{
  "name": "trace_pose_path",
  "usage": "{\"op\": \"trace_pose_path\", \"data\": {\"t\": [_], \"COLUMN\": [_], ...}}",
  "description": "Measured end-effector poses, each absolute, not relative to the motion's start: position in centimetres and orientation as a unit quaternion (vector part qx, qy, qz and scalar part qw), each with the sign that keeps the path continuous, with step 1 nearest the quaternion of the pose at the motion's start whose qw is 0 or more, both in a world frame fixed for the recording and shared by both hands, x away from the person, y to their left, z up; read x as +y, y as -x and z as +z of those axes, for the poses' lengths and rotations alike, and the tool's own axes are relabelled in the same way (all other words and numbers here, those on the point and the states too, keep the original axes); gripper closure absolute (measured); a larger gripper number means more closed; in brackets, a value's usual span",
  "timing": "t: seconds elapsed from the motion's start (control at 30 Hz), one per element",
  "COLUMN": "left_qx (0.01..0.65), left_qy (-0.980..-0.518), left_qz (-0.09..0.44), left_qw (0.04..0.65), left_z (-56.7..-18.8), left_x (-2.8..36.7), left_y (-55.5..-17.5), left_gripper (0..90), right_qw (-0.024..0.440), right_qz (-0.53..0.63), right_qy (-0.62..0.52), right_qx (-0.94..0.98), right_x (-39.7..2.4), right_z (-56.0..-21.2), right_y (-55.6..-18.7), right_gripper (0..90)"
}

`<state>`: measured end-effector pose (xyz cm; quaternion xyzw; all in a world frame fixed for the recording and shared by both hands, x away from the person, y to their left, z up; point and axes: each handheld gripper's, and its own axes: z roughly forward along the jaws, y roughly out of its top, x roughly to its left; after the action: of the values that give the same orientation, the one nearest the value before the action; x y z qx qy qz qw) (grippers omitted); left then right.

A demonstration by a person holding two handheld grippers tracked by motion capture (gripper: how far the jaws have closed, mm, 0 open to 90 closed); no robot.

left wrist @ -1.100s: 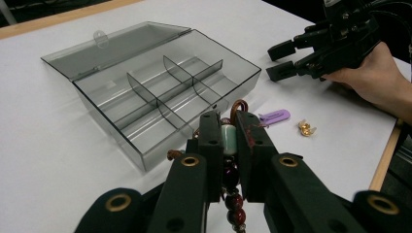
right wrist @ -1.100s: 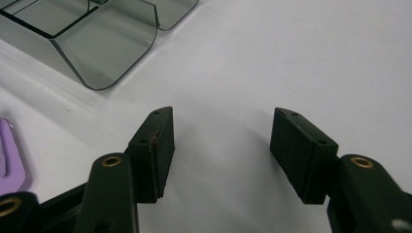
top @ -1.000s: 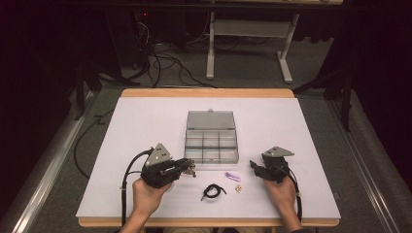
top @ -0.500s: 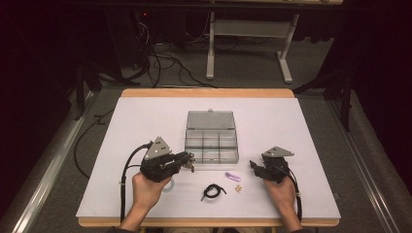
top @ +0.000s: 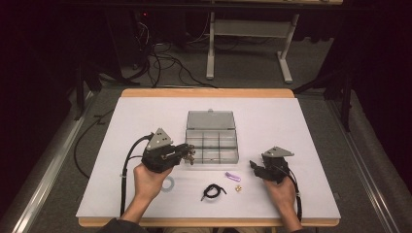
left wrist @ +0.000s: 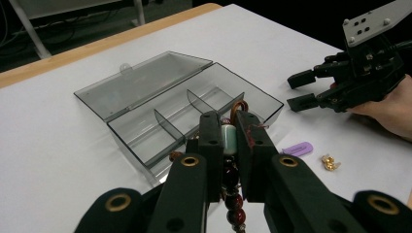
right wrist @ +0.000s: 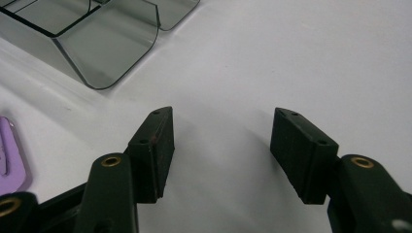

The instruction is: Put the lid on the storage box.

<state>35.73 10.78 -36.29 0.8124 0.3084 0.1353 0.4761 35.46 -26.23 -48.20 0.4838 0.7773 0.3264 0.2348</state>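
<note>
Between the closed pads of the left gripper (left wrist: 228, 145) a beaded bracelet (left wrist: 229, 138) is clamped: a pale green bead is pinched at the tips, and dark red beads hang down below the jaws. The bracelet is held at the near left corner of the clear compartment box (left wrist: 194, 109), just above its front wall. The box stands open on the white table (top: 291, 126), its lid (left wrist: 141, 80) laid flat behind it, and its dividers are seen through the plastic.

The jaws of the right gripper (right wrist: 221, 145) are held wide apart over bare table, with nothing between them. To its left a purple clip (top: 232, 176) and a small gold piece (top: 238, 188) lie close together. A black cord (top: 213, 191) is curled farther left, and a pale ring (top: 168, 184) lies beside the left hand (top: 148, 182). Nothing is placed between the bracelet and the box.
</note>
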Motion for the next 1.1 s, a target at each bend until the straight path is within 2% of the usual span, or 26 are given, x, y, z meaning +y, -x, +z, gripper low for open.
{"op": "trace_pose_path", "data": {"t": [1.1], "left_qx": [0.340], "left_qy": [-0.812], "left_qz": [0.146], "left_qw": [0.452], "left_z": [-37.0], "left_x": [9.4], "left_y": [-40.5], "left_gripper": [82.4], "right_qw": [0.236], "right_qz": [0.326], "right_qy": [-0.481], "right_qx": [0.779], "right_x": [-26.2], "right_z": [-48.2], "right_y": [-35.4], "right_gripper": [42.0]}}
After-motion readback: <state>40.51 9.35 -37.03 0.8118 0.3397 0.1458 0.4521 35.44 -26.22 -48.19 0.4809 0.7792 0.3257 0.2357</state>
